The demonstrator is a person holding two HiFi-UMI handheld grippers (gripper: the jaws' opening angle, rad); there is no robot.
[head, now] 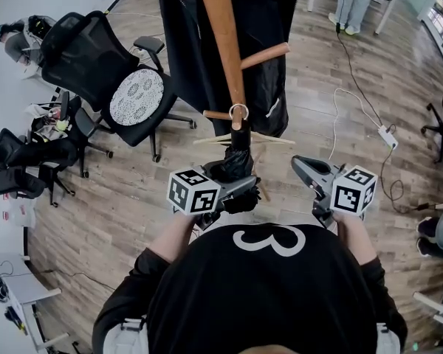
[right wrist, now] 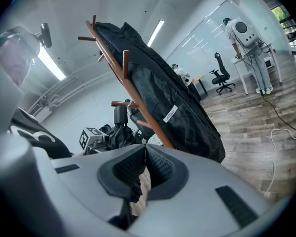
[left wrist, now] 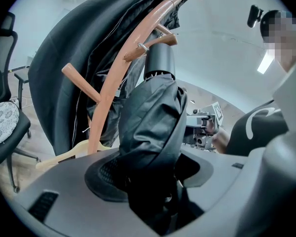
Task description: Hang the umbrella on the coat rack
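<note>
- The wooden coat rack stands straight ahead of the person, its pole leaning in the gripper views, with pegs jutting from both sides.
- A black coat hangs over the rack's upper pegs and drapes down behind the pole.
- A black office chair with a white patterned cushion stands on the wooden floor, left of the rack.
- The person's left forearm reaches forward and slightly inward, carrying the left gripper tipped a little downward toward the foot of the rack.
- The right forearm reaches forward on the other side, apart from the rack, with the right gripper nearly level and aimed at the pole.
- The folded black umbrella stands upright just in front of the pole. Its bunched canopy fills the space between the left gripper's wide-set jaws, which are clamped on it.
- The umbrella's black handle rises to a short lower peg.
- The right gripper's jaws are pressed together pad to pad, gripping nothing.
- A small ring at the handle's top sits at that peg's tip; whether it is looped over the peg cannot be told.
</note>
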